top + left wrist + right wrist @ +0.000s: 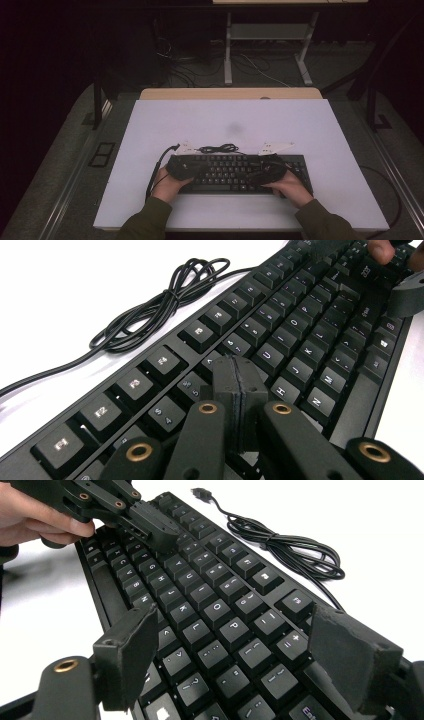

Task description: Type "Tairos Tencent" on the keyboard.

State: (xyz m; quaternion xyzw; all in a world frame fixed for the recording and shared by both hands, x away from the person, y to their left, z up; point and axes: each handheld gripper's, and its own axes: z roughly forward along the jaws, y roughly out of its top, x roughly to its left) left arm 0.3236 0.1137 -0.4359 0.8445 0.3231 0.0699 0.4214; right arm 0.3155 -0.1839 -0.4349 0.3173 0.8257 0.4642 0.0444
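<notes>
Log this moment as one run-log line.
left claw: shut, tip on keyboard keys | right claw: open over keys | cable: coiled behind keyboard
</notes>
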